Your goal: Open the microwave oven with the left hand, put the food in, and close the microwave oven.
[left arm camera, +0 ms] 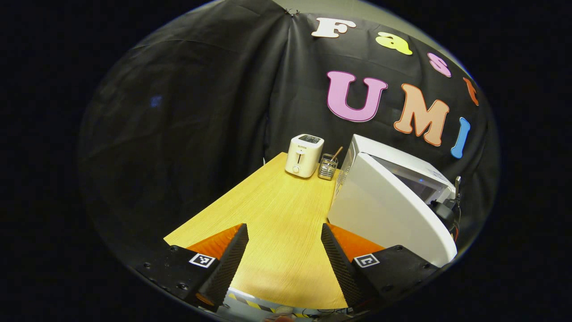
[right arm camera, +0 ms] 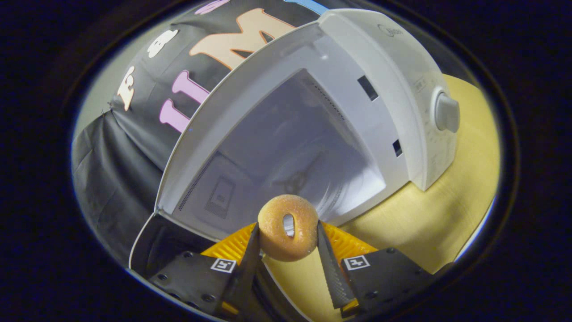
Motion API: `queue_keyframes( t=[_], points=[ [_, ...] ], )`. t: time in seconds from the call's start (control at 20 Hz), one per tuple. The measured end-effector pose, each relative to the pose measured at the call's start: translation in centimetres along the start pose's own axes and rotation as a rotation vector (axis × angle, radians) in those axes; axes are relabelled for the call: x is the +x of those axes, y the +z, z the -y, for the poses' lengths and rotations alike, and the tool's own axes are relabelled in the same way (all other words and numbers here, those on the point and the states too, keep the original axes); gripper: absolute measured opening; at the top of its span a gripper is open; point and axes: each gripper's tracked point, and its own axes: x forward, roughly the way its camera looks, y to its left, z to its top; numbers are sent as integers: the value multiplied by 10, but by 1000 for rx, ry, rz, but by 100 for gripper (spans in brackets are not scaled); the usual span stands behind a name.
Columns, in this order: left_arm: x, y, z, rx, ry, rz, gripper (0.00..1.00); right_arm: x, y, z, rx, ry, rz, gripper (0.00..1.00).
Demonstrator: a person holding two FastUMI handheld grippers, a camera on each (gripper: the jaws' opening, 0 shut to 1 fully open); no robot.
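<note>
The white microwave (right arm camera: 371, 58) stands open, its bare cavity (right arm camera: 286, 152) straight ahead in the right gripper view. My right gripper (right arm camera: 287, 226) is shut on a glazed doughnut (right arm camera: 272, 241), held upright just in front of the cavity's mouth. The open door (right arm camera: 149, 250) hangs at the lower left. In the left gripper view the microwave (left arm camera: 402, 161) is at the right, its door (left arm camera: 380, 214) swung out over the table. My left gripper (left arm camera: 283, 228) is open with nothing in it, left of the door and apart from it. Part of the right gripper (left arm camera: 447, 210) shows past the door's edge.
A wooden table (left arm camera: 277, 205) carries a cream toaster (left arm camera: 304, 155) and a small wire holder with sticks (left arm camera: 328, 166) at its far end. A round knob (right arm camera: 447, 112) sits on the microwave's control panel. The table's near edge has a striped strip (left arm camera: 250, 304).
</note>
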Motion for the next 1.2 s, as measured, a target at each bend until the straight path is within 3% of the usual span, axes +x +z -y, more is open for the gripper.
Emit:
queue_keyframes(
  t=[0.4,0.45,0.7,0.75,0.8,1.2],
  points=[
    [8,-13,6,-4,-30,-47,97,29,8,-19,85,20,91,65],
    [9,-14,6,-5,-30,-52,96,33,8,-22,101,28,102,72],
    [14,-21,0,-14,-27,-76,97,52,4,-29,180,45,112,72],
    [14,-22,-2,-15,-24,-81,97,56,4,-29,193,44,117,72],
    [15,-23,-3,-15,-21,-86,97,59,3,-30,202,42,122,65],
    [20,-35,-8,-41,-7,-126,97,73,13,-19,180,-27,194,69]
  ],
)
